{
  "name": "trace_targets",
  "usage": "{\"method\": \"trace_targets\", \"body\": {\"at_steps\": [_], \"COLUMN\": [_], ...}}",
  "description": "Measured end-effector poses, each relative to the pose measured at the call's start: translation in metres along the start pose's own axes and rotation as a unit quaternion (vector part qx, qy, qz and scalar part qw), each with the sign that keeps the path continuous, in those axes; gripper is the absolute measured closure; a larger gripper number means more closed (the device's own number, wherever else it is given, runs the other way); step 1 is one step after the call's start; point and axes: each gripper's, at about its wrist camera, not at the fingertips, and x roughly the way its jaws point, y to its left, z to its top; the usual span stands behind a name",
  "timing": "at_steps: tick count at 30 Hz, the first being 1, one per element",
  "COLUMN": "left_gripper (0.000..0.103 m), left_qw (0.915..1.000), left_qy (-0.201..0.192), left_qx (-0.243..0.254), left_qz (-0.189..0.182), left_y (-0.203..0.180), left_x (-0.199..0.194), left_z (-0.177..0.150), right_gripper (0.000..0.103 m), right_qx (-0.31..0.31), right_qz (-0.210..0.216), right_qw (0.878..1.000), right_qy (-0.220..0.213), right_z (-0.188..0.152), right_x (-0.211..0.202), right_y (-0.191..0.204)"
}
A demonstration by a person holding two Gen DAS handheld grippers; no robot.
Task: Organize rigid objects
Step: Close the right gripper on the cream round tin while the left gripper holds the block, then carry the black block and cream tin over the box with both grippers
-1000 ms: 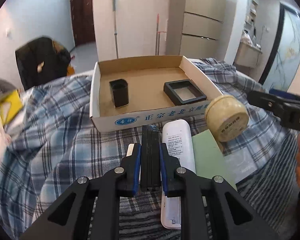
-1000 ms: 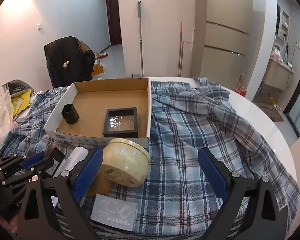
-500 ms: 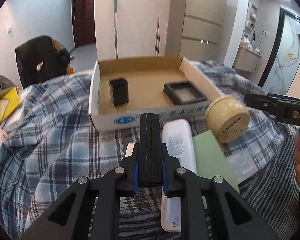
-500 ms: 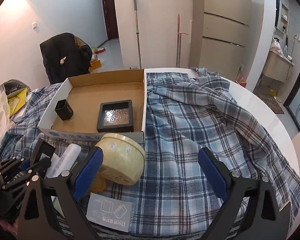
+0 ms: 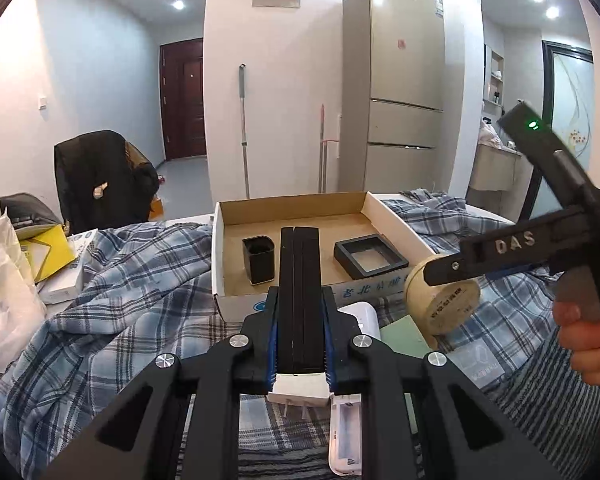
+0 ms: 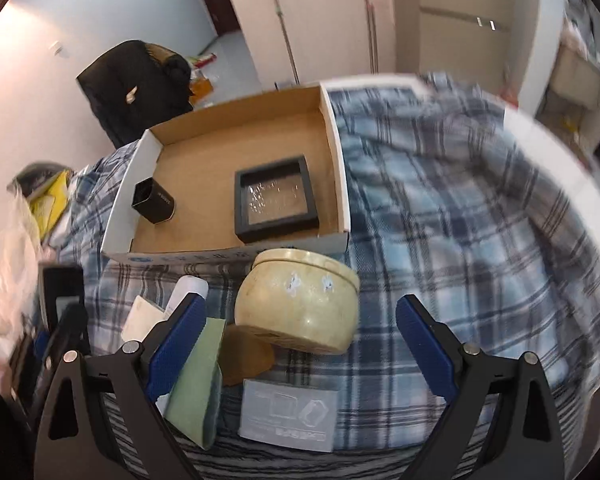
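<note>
My left gripper (image 5: 300, 300) is shut on a flat black case (image 5: 300, 272), held edge-on above the plaid cloth and pointing at the cardboard box (image 5: 396, 220). In the box stand a black cup (image 5: 259, 260) and a black square frame (image 5: 370, 258). My right gripper (image 6: 300, 336) is open and points steeply down. A tilted cream round tin (image 6: 300, 304) lies between its blue pads (image 6: 180, 332) without touching either, and leans on a brown piece (image 6: 246, 356). The right wrist view also has the box (image 6: 336, 152), the cup (image 6: 153, 202) and the frame (image 6: 274, 200).
On the plaid cloth (image 6: 440, 220) in front of the box lie a white remote (image 5: 348, 432), a green card (image 6: 196, 392), a small white box (image 5: 298, 390) and a clear packet (image 6: 288, 416). Bags and a yellow pouch (image 5: 44, 252) crowd the left. A hand (image 5: 584, 344) holds the right gripper.
The left gripper has risen and tipped upward with the black case, which now overlaps the box. The right gripper has tilted down and closed in over the cream tin.
</note>
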Motion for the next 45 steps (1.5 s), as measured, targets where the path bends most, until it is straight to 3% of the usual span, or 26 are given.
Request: {"method": "trace_targets", "body": {"at_steps": [3,6,10,19,29,36,40,45], "left_gripper": [0.084,0.084,0.084,0.084,0.084,0.084,0.084,0.084], "left_qw": [1.0,1.0,0.9999,1.0,0.9997,0.9992,0.9997,0.9985], "left_qy": [0.0,0.007,0.01,0.007,0.012,0.025,0.012,0.025], "left_qx": [0.0,-0.006,-0.011,-0.007,-0.013,-0.022,-0.01,-0.021], "left_qz": [-0.003,-0.001,0.002,0.0,-0.014,-0.02,-0.017,-0.045], "left_y": [0.001,0.003,0.005,0.005,0.006,0.008,0.004,0.002], "left_x": [0.0,0.002,0.004,0.004,0.004,0.002,-0.019,-0.044], "left_z": [-0.001,-0.002,-0.002,-0.002,-0.003,-0.001,0.001,0.0], "right_gripper": [0.008,0.008,0.029,0.029,0.029,0.029,0.029,0.029], "right_qx": [0.045,0.061,0.047,-0.032,-0.101,-0.108,-0.126,-0.165], "right_qz": [0.03,0.024,0.036,0.016,-0.027,-0.008,0.004,0.012], "right_qw": [0.998,0.997,0.995,0.999,0.994,0.994,0.992,0.986], "right_qy": [0.035,0.043,0.076,0.025,-0.033,-0.018,-0.019,-0.013], "right_z": [0.002,0.005,0.005,-0.014,-0.036,-0.053,-0.068,-0.09], "right_x": [0.012,0.017,0.027,-0.009,-0.032,-0.031,-0.045,-0.055], "right_y": [-0.009,-0.012,-0.01,-0.003,-0.002,-0.011,-0.012,-0.002]}}
